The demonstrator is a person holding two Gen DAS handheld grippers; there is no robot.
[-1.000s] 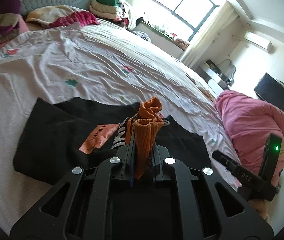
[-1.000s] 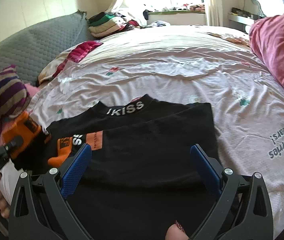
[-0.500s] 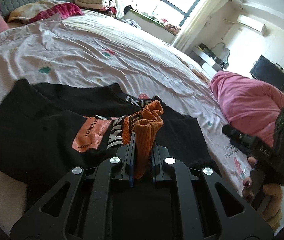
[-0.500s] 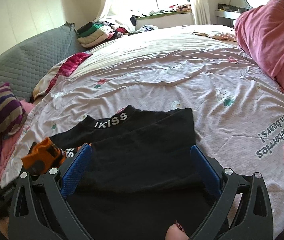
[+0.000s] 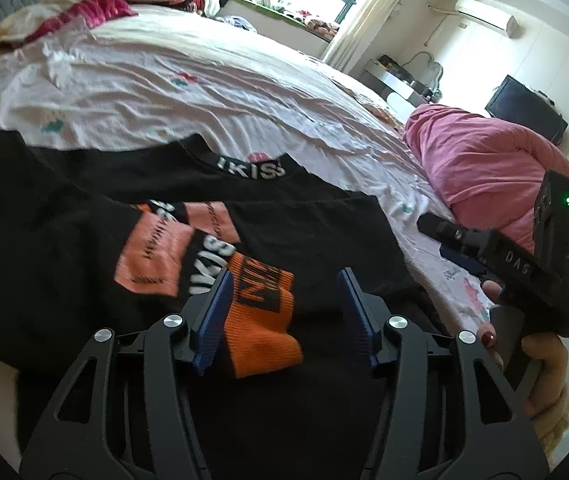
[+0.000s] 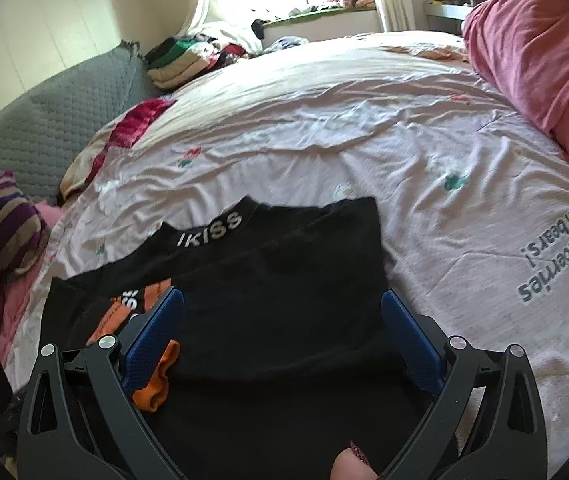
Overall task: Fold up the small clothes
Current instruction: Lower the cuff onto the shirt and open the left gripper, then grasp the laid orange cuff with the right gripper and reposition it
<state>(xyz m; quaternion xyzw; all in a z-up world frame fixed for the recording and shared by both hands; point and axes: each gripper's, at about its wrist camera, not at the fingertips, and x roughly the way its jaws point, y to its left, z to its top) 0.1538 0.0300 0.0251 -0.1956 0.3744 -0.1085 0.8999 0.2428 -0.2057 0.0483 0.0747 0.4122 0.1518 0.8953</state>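
A black top (image 5: 64, 240) with a white-lettered collar and orange patches lies on the bed, partly folded; it also shows in the right wrist view (image 6: 284, 288). Its orange sleeve cuff (image 5: 262, 312) lies on the black cloth between the fingers of my left gripper (image 5: 284, 292), which is open and holds nothing. The cuff (image 6: 156, 384) shows by my right gripper's left finger. My right gripper (image 6: 282, 320) is open above the folded black cloth. It also shows at the right of the left wrist view (image 5: 444, 236).
The bed sheet (image 6: 364, 128) is pale with small prints. A pink duvet (image 6: 544, 60) lies at the right edge. A grey headboard (image 6: 44, 120), a striped pillow (image 6: 0, 232) and stacked clothes (image 6: 188, 56) are at the left and back.
My left gripper has opened and let go of the orange cuff, which now lies flat on the black top. Both grippers have moved forward over the garment.
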